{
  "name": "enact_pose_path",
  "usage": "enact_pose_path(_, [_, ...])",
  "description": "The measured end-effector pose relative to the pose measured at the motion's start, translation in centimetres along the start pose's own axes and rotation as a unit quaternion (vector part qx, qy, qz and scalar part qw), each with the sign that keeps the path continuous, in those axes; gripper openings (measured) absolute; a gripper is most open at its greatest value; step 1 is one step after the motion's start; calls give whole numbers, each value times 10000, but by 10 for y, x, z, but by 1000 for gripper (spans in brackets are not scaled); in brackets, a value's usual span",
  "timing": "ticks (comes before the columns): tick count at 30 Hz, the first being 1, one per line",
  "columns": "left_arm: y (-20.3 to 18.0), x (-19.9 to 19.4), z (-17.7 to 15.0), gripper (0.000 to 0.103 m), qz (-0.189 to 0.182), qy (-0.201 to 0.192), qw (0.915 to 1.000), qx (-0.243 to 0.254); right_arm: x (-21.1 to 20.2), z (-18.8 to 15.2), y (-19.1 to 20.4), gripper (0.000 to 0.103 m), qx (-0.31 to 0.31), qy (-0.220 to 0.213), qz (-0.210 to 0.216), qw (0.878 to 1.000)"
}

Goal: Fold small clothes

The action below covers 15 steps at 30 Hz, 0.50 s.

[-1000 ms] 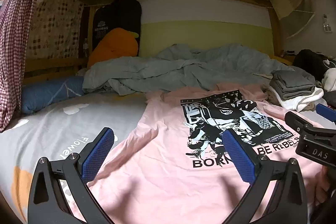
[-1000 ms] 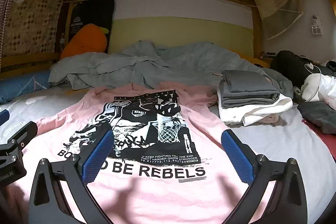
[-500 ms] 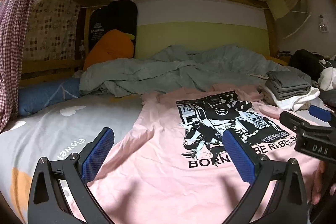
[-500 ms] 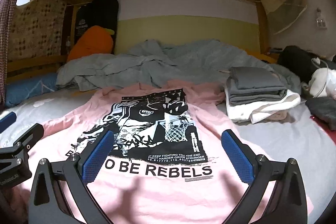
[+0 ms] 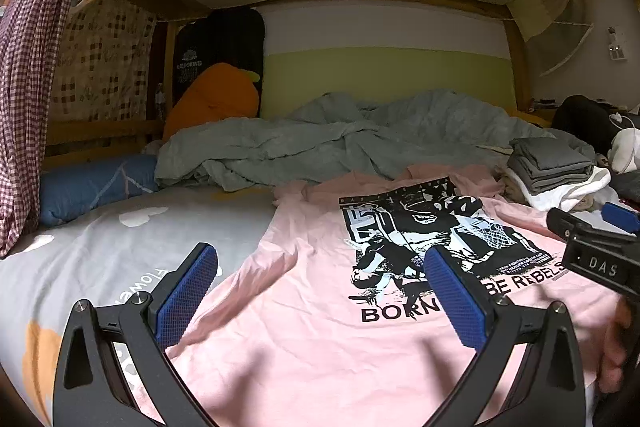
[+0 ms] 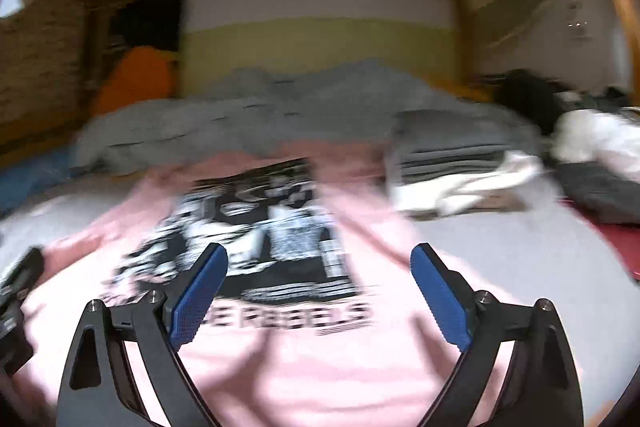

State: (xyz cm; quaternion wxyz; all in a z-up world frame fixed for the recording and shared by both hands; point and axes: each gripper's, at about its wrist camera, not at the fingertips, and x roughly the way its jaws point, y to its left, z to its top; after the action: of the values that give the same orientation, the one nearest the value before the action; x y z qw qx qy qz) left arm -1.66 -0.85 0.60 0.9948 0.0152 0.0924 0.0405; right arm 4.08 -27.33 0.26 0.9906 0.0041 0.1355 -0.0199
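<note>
Left wrist view: left gripper (image 5: 320,301) fingers spread wide and empty above a pink T-shirt (image 5: 304,339) lying flat, print up, on the bed (image 5: 80,251), folded clothes stack (image 5: 554,173) at two o'clock. Right wrist view, blurred: right gripper (image 6: 320,299) fingers wide but closing, holding nothing, over the shirt's printed front.

pink T-shirt (image 5: 304,307) | black-white print up | spread flat, unfolded | on grey bedsheet (image 5: 100,239)

The right wrist view is smeared: the pink shirt (image 6: 304,367) print's lettering (below the picture) cannot be fully read.
</note>
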Motion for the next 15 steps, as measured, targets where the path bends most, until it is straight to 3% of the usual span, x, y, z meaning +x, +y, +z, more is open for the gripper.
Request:
enact_pose_path(9, [4,-9,9,103,-13,-36,9999,-119,-14,8,4,94,-280,-153,262,9991])
enact_pose_path(15, [13,-46,39,103,-75,-615,9979,-189,-34,23,-4,98,-276,-385,333,9983])
